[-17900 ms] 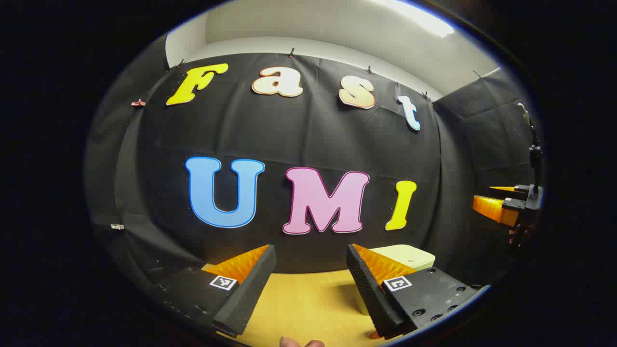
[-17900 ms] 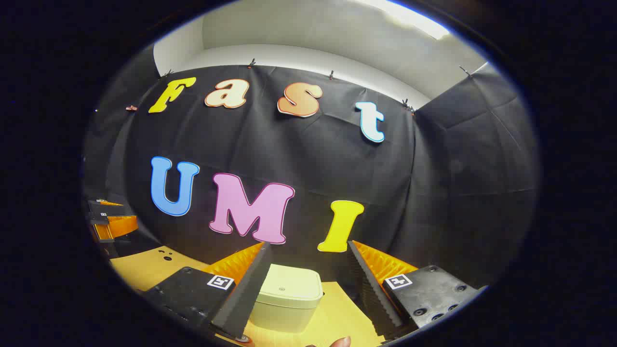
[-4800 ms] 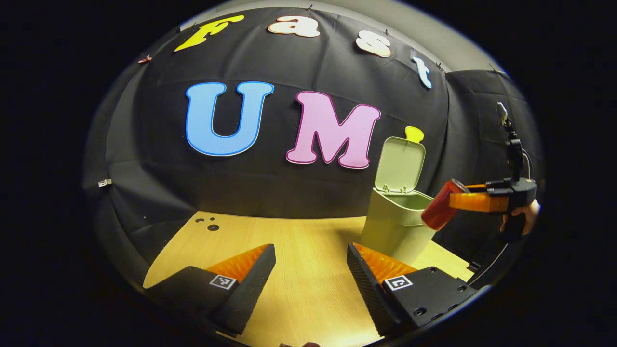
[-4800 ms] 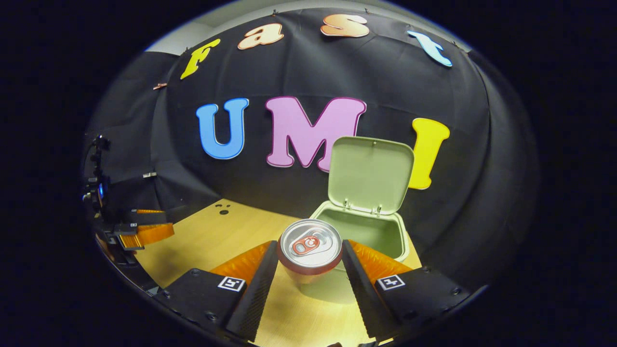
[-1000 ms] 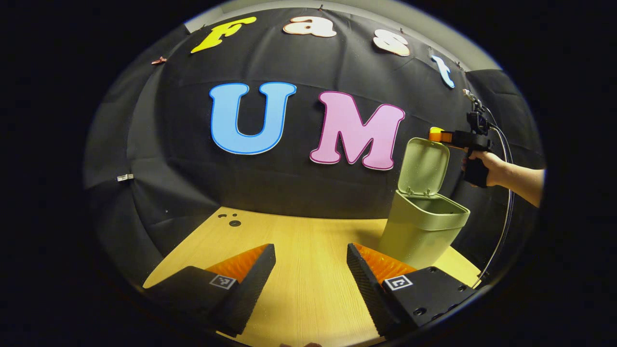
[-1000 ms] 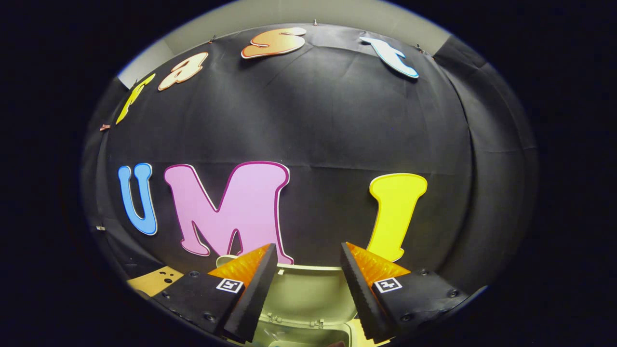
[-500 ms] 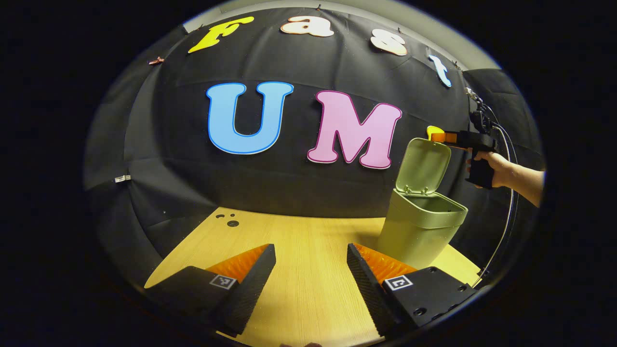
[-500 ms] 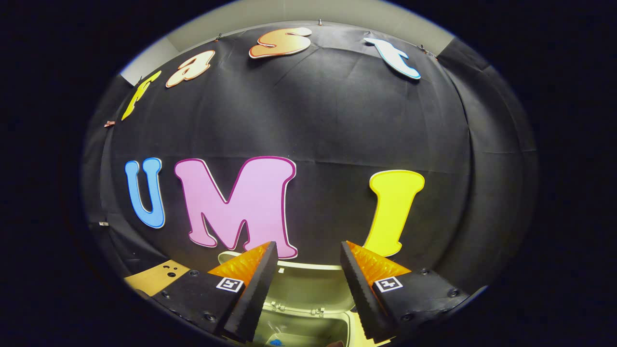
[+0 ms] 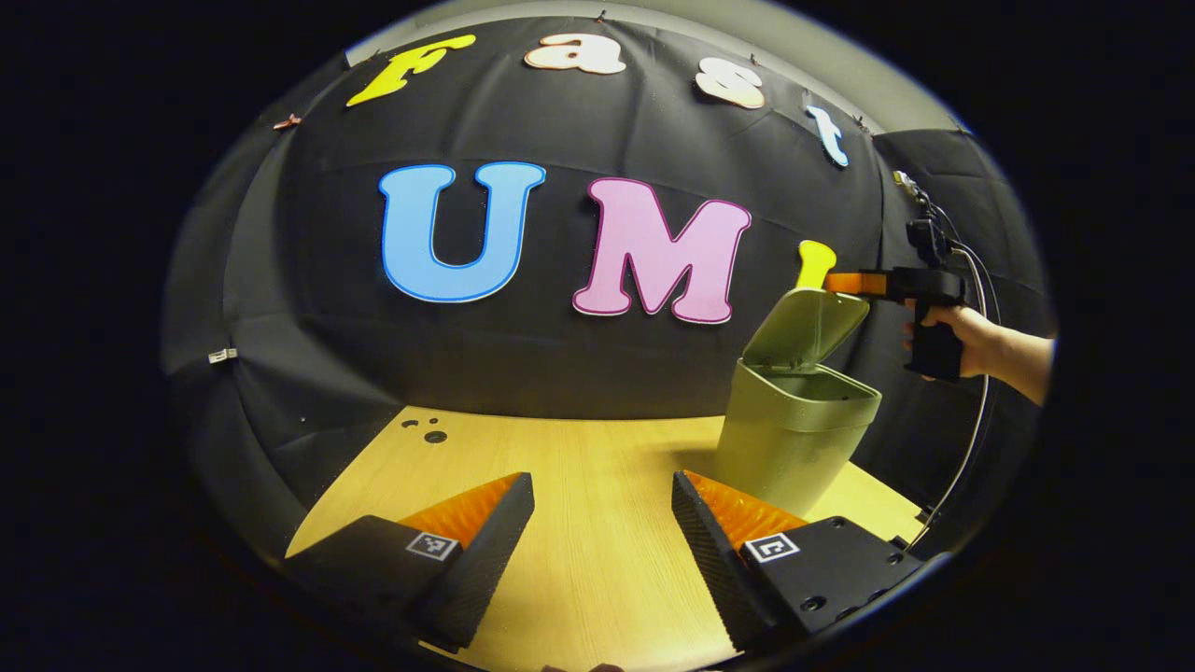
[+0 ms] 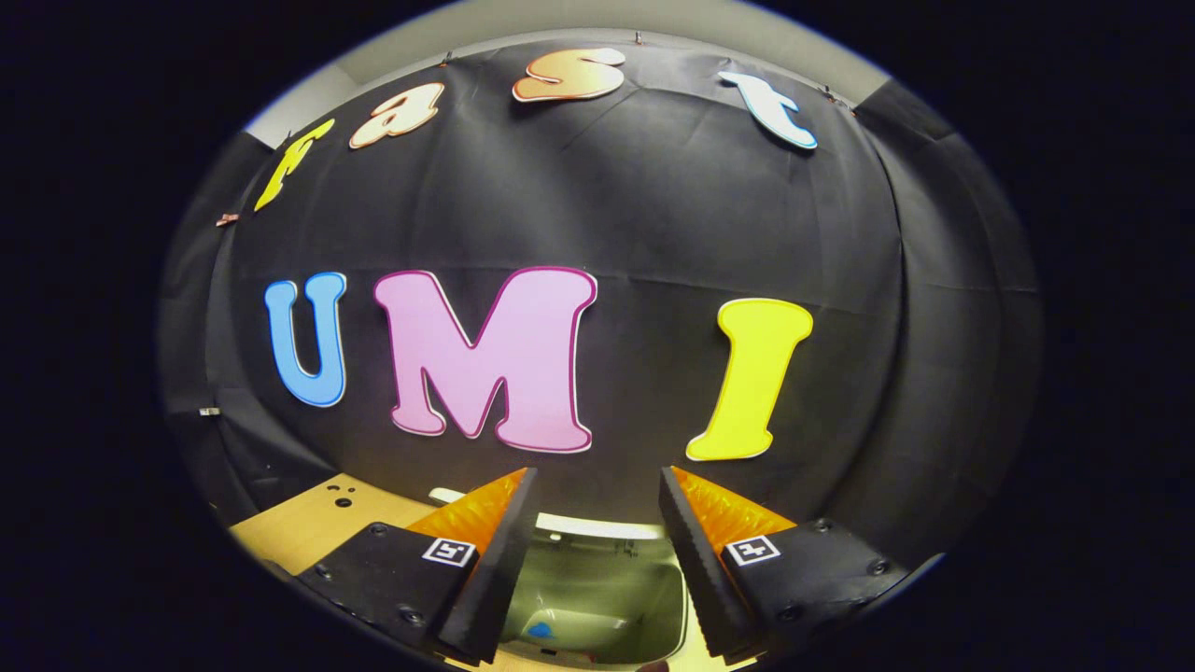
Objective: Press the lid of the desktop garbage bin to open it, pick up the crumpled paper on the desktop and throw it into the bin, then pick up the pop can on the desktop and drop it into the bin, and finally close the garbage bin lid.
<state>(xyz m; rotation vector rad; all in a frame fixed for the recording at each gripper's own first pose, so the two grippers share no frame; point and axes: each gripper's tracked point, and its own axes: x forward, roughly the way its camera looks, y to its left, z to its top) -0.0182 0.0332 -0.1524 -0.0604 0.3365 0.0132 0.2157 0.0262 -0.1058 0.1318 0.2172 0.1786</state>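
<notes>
**Bin lid half lowered under the right gripper**

Left gripper view: the left gripper hangs low over the near part of the wooden table; its jaws stand apart with nothing between them; the fingers point toward the far wall.

The green bin stands upright on the far right part of the table; its lid is tilted, hinged at the far edge and raised at the near edge, so the mouth of the bin is partly uncovered.

The right gripper is seen from the side at the right, held level by a hand; its tip lies on the top edge of the lid, touching it or just above it; contact cannot be told for certain. A cable hangs down from the handle toward the table edge.

Right gripper view: the right gripper looks down past its own fingers into the bin; its jaws stand apart and clamp nothing; the pale edge of the lid runs across between the fingers; a pale object with a blue patch lies at the bottom of the bin; what it is cannot be told. The pop can cannot be made out inside the bin.

Two small dark holes mark the far left part of the table.
</notes>
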